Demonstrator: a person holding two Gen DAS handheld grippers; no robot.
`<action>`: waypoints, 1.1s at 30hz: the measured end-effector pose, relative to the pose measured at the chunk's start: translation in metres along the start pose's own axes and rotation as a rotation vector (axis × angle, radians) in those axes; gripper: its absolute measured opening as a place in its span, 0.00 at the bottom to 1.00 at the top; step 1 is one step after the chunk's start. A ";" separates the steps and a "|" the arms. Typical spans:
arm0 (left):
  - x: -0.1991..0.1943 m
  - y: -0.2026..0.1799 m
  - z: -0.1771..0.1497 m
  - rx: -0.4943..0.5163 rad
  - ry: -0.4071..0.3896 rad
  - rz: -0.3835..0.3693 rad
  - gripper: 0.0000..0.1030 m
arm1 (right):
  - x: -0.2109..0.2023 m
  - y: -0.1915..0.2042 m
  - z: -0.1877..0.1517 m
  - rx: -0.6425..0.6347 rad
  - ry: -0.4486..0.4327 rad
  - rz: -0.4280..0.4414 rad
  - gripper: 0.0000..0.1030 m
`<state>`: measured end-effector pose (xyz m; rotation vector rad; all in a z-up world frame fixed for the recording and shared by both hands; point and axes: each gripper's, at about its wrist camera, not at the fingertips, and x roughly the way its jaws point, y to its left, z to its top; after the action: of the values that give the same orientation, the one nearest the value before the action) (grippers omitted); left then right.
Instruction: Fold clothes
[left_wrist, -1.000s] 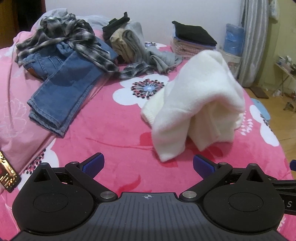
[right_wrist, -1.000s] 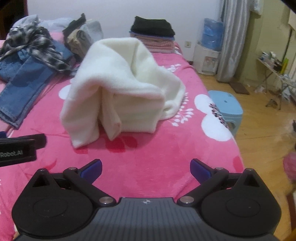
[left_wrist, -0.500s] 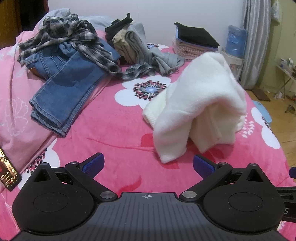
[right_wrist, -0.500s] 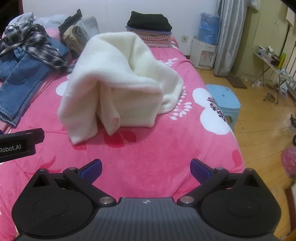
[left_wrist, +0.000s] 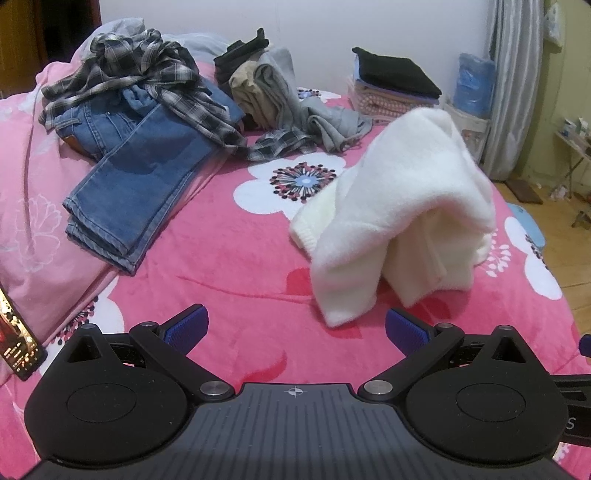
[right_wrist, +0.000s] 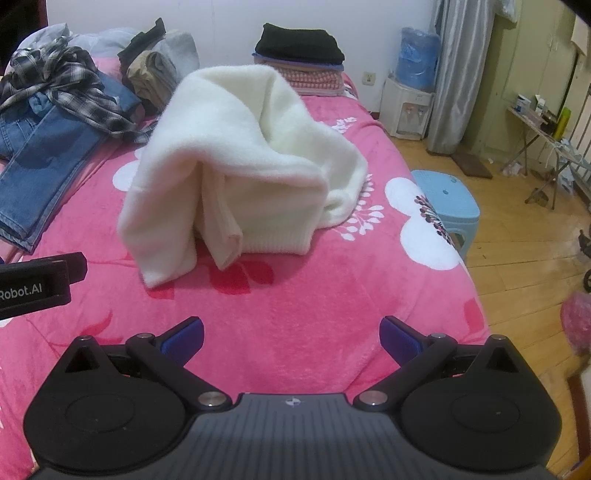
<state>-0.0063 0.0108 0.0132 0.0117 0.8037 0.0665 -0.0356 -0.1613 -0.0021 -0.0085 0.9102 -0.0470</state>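
A cream knitted sweater (left_wrist: 402, 206) lies heaped in a loose mound on the pink flowered bedspread (left_wrist: 229, 266); the right wrist view has the sweater (right_wrist: 236, 173) straight ahead. My left gripper (left_wrist: 295, 328) is open, short of the sweater's near edge, with nothing between its blue pads. My right gripper (right_wrist: 291, 336) is open too, held back from the sweater over bare bedspread (right_wrist: 295, 295). The left gripper's body (right_wrist: 37, 284) shows at the left edge of the right wrist view.
Blue jeans (left_wrist: 136, 188), a plaid shirt (left_wrist: 147, 77) and grey and tan clothes (left_wrist: 273, 96) lie unfolded at the back left. A folded stack (left_wrist: 395, 81) sits at the far end. A phone (left_wrist: 14, 343) rests at left. A blue stool (right_wrist: 447, 199) stands beside the bed.
Both grippers have drawn back and risen slightly, so the sweater looks a bit farther off. The sweater has not moved and both grippers stay open.
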 end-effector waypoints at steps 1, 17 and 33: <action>0.000 0.000 0.000 0.000 0.001 -0.001 1.00 | 0.000 0.000 0.000 0.001 -0.001 0.000 1.00; 0.000 0.001 0.000 0.001 0.001 0.000 1.00 | -0.002 0.002 -0.001 -0.004 -0.010 -0.001 1.00; 0.000 -0.001 0.000 0.008 0.006 0.003 1.00 | -0.002 0.003 -0.001 -0.006 -0.009 0.000 1.00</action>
<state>-0.0063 0.0094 0.0126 0.0200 0.8098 0.0664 -0.0376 -0.1580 -0.0008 -0.0142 0.9012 -0.0442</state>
